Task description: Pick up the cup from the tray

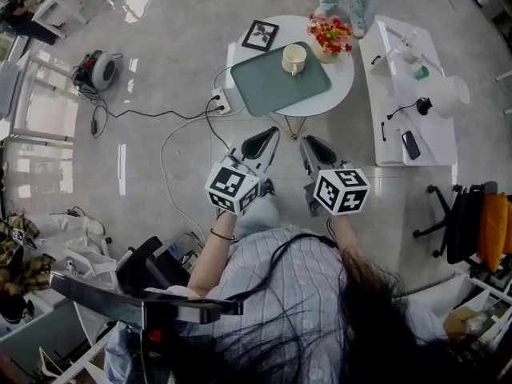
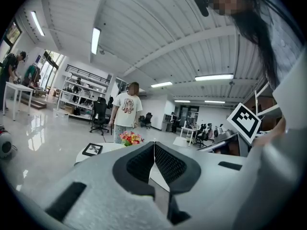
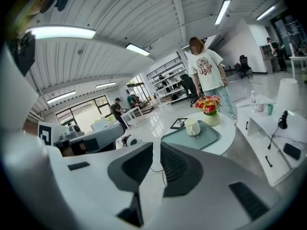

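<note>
A cream cup (image 1: 294, 58) (image 3: 192, 126) stands upright on the far right part of a green tray (image 1: 268, 86) (image 3: 207, 134), which lies on a round white table (image 1: 340, 78). Both grippers hang in the air short of the table's near edge, well away from the cup. My left gripper (image 1: 270, 133) (image 2: 154, 145) is shut with nothing in it, and its jaws hide the cup in its own view. My right gripper (image 1: 310, 142) (image 3: 157, 145) is also shut and empty, pointing toward the tray.
A vase of flowers (image 1: 330, 34) (image 3: 207, 105) and a framed picture (image 1: 261, 35) (image 2: 92, 149) share the table. A person (image 3: 204, 71) stands just beyond it. A white desk (image 1: 408, 102) with a lamp and phone is at the right. A power strip (image 1: 220, 100) and cables lie on the floor.
</note>
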The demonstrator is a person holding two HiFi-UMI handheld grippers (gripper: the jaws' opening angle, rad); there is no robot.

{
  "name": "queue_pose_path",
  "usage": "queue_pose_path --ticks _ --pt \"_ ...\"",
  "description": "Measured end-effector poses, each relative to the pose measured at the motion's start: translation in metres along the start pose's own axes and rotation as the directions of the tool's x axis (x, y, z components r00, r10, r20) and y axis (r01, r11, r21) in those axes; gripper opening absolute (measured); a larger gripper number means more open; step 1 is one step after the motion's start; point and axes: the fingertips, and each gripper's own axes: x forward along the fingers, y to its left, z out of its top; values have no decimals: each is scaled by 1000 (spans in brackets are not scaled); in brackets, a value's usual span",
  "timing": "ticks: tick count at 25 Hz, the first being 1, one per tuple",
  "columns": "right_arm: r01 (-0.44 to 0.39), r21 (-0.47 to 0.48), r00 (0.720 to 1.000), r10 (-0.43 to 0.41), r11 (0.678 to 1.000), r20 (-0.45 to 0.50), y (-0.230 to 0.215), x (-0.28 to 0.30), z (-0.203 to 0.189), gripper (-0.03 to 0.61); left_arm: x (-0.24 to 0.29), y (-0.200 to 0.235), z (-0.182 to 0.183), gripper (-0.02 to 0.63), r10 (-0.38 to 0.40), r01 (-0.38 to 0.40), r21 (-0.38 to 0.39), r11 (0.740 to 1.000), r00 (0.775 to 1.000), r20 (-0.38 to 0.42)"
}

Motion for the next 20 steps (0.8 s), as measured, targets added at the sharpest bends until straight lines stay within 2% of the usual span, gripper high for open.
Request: queue_pose_path --ticks 5,11,20 --pt "42 27 999 -42 999 0 -6 24 7 63 10 25 -1 14 -37 37 -16 999 999 -12" --pt "47 31 998 -46 998 -36 -4 45 6 63 15 33 -7 14 -70 69 -37 997 997 -27" --pt "38 18 998 -37 999 -49 -6 67 15 63 26 54 -6 14 -65 63 -47 997 997 -37"
